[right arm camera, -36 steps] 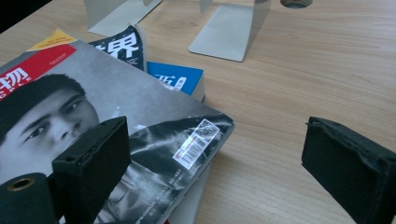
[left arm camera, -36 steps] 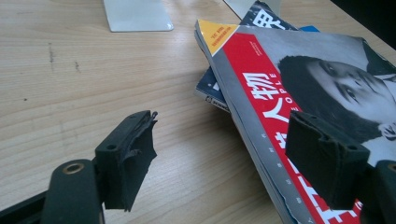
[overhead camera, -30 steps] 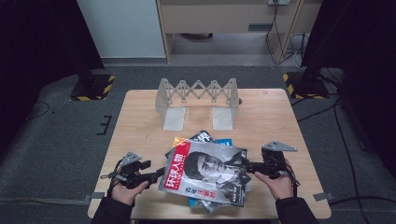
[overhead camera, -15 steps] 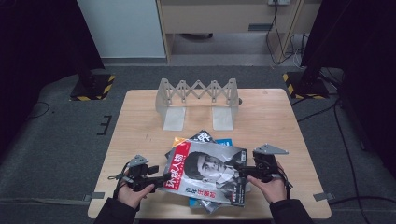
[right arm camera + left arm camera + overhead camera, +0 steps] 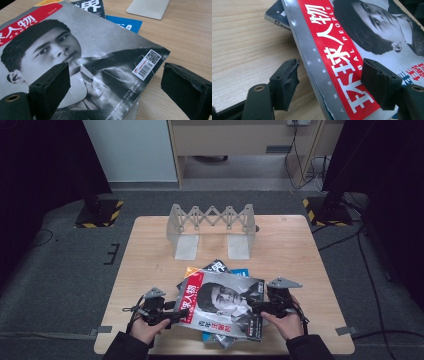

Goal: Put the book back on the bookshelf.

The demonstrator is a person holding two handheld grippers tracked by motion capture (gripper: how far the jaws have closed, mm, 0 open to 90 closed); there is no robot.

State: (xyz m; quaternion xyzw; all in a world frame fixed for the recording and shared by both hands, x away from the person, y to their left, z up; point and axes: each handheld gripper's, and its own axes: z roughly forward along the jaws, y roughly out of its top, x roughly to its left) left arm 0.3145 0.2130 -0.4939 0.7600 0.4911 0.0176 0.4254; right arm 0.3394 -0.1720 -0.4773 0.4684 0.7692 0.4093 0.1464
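Note:
A magazine (image 5: 220, 302) with a red title band and a black-and-white portrait tops a loose pile at the table's front. My left gripper (image 5: 176, 315) is at its left side. In the left gripper view the jaws (image 5: 332, 85) are open and have just been opening a little, with the magazine's (image 5: 342, 50) grey spine edge between them; one pad is over the wood, the other over the red band. My right gripper (image 5: 255, 306) is at the magazine's right edge. It (image 5: 117, 87) stands wide open around the barcode corner (image 5: 147, 62), pads clear of the paper.
Under the top magazine lie a dark one (image 5: 218, 266), a blue one (image 5: 241, 272) and an orange corner (image 5: 190, 270). A grey accordion-style rack (image 5: 212, 217) with two flat feet stands at the back of the wooden table (image 5: 150, 255). The table's front edge is close behind both hands.
My right gripper has come in leftward and a little lower to the magazine's right edge. My left gripper has edged slightly right toward the spine. The pile has not moved.

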